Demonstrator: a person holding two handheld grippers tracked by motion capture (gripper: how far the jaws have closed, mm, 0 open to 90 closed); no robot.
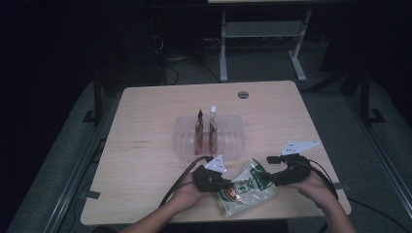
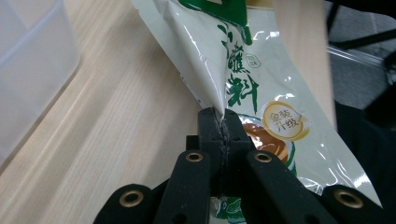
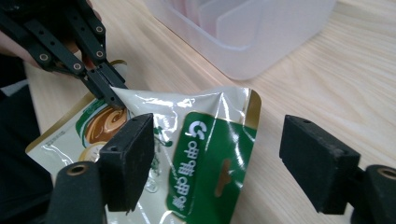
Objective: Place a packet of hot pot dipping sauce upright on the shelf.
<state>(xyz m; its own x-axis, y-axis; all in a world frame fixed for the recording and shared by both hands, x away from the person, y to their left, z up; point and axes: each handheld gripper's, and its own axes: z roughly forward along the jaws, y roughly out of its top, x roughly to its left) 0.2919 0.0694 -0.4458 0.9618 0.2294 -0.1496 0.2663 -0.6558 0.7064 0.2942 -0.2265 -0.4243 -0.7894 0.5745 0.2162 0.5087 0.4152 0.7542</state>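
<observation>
Your left gripper (image 2: pixel 223 126) pinches glossy cream-green pouch (image 2: pixel 261 93), gold round label, near desk (image 1: pixel 145 111) front edge; your right gripper (image 3: pixel 219 163) spread over it.

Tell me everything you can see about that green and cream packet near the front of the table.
The packet is a flat, glossy plastic pouch, cream with a green band at one end, green lettering, a gold round seal and a brown food picture. It lies crinkled near the table's front edge. The left tool is shut on a pinched fold of its film. The right tool is open, one jaw either side of the green end.
</observation>
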